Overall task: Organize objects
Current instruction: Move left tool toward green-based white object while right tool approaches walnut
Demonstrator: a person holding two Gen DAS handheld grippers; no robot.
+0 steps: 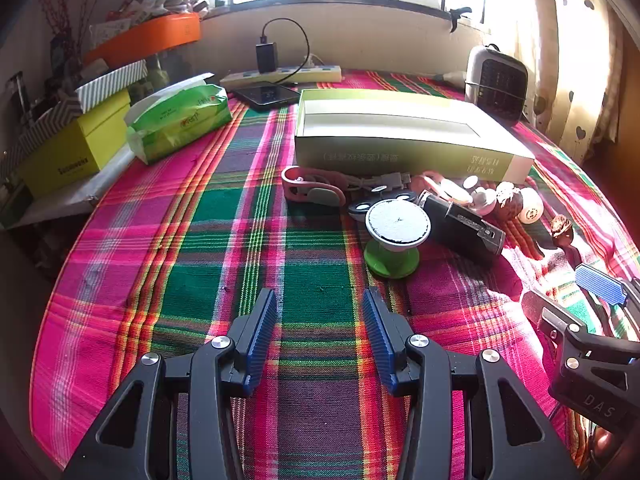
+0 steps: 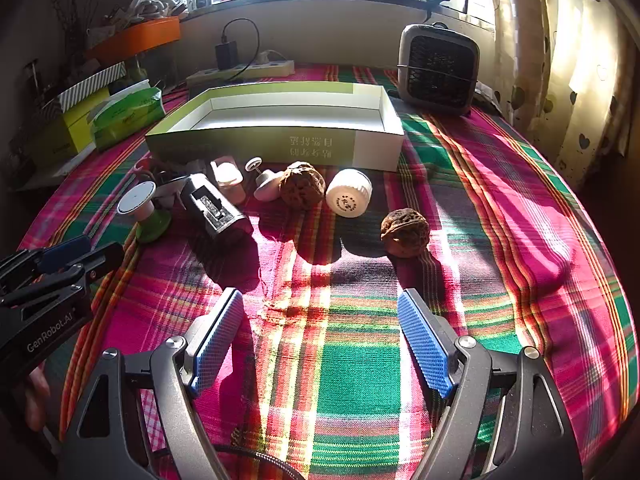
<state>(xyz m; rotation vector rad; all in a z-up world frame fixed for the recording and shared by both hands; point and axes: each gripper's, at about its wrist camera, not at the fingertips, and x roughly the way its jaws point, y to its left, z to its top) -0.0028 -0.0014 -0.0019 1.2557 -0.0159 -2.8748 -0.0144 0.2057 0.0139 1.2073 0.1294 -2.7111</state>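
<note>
An open green-and-white shallow box (image 1: 400,136) (image 2: 280,136) lies on the plaid tablecloth. Small items sit in a row before it: a pink strap with a cable (image 1: 312,188), a green-footed white disc stand (image 1: 394,236) (image 2: 144,208), a black device (image 1: 460,224) (image 2: 214,210), small white bottles (image 2: 230,176), a white round cap (image 2: 349,192) and two walnuts (image 2: 301,186) (image 2: 405,232). My left gripper (image 1: 320,296) (image 2: 88,254) hovers open over bare cloth, short of the stand. My right gripper (image 2: 320,296) (image 1: 568,292) is open too, short of the nearer walnut.
A green tissue pack (image 1: 180,120) and a yellow box (image 1: 76,152) stand at the left. A power strip (image 1: 280,74) with a charger and a dark phone (image 1: 266,96) lie behind the box. A small fan (image 2: 438,68) stands at the back right by the curtain.
</note>
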